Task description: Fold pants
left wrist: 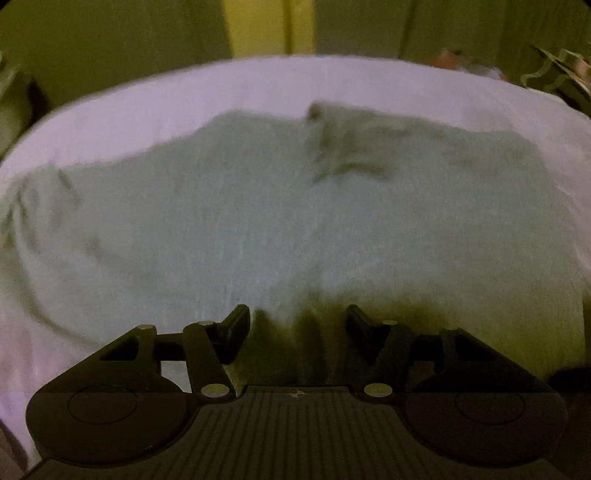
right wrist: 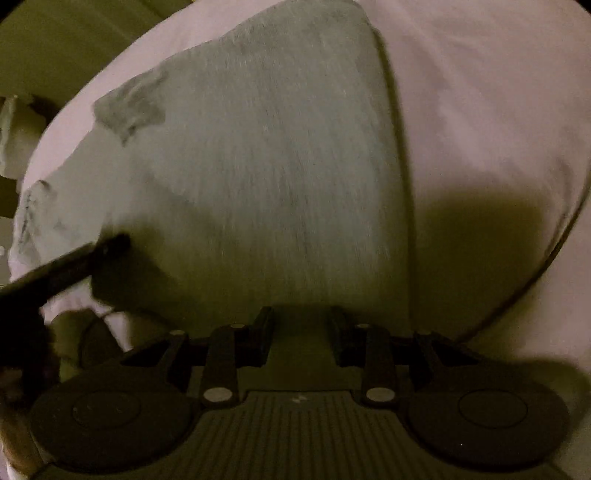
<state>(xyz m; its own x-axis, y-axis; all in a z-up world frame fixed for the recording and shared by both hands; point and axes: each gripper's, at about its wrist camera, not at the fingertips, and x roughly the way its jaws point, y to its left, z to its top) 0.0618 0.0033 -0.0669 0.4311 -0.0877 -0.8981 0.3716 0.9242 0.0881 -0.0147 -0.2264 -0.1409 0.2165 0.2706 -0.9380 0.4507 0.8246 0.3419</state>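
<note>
White sheet (left wrist: 258, 85) — yellowish wall (left wrist: 266, 26) behind.

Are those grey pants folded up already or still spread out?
Spread out: the grey pants lie mostly flat across the white sheet, only wrinkled near the far edge. Layers underneath: cannot tell.

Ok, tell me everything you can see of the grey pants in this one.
The grey pants are a soft knit-looking fabric, lying flat on a pale sheet, apparently folded into a broad panel. A darker rumpled patch sits near the far edge, and wrinkles gather at one end. In the right wrist view one long edge runs straight against the sheet. The left gripper and the right gripper are open above the cloth; contact cannot be told. The frames are blurred.
</note>
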